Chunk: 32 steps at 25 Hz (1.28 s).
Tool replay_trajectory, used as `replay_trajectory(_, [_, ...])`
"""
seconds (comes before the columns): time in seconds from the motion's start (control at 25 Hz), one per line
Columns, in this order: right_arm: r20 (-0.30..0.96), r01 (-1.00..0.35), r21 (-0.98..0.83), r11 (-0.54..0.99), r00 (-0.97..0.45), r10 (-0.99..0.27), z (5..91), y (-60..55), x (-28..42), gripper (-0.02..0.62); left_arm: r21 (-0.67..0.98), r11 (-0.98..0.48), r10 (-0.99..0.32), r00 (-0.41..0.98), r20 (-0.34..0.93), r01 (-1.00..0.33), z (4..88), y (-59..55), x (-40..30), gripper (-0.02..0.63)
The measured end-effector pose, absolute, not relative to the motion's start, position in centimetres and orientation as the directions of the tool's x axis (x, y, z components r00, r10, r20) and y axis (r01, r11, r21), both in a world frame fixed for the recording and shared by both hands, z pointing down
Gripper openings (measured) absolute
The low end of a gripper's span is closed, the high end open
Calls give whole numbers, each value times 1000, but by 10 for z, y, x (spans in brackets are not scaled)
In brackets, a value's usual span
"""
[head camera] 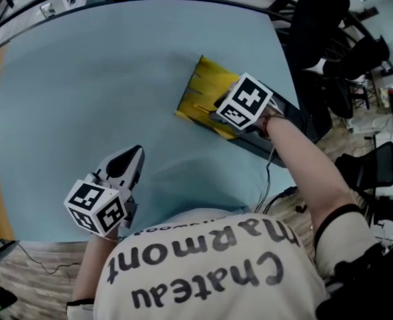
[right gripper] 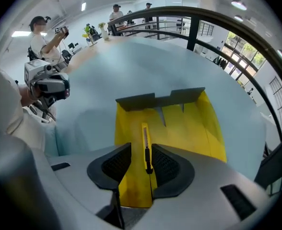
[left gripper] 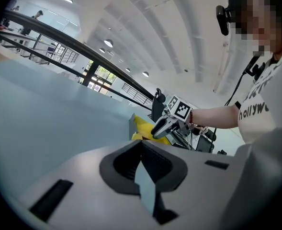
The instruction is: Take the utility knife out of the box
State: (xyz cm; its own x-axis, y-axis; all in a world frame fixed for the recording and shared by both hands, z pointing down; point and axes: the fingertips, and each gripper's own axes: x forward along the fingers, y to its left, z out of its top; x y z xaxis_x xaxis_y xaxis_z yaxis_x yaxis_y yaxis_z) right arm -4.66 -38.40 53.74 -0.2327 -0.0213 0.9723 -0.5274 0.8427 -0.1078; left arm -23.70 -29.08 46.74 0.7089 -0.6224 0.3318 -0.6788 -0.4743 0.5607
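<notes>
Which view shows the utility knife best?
The right gripper view: the utility knife lies in the yellow box between the open jaws of the right gripper. In the head view its cube hides it; the left gripper view shows only the box.

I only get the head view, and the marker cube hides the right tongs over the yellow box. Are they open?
Observer: Yes. The right gripper view shows the right tongs standing apart.
Operator: Is anything between them?
Observer: The utility knife lies between them on the floor of the yellow box, and the pads are not pressing on it.
Operator: And the left tongs?
Observer: In their own view the left tongs have their tips together and hold nothing.
</notes>
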Motion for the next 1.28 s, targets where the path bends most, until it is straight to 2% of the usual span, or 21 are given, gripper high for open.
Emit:
replay_trajectory(0.16, [983,-507,-92,857,-181,-2,550,-386,-50,111,571,-453,-628,699,341,-685,471,-286,-245,3])
replay_trajectory(0.72, [992,-493,-113,862,-100,73,574,-393,-50,110,604,-410,-625,693,360,-684,483,-286,-255,3])
replay_trajectory(1.28, [986,-543,-132,829,-158,53,576,-400,-46,87,618,-395,-619,694,368,-680,491,-284,-253,3])
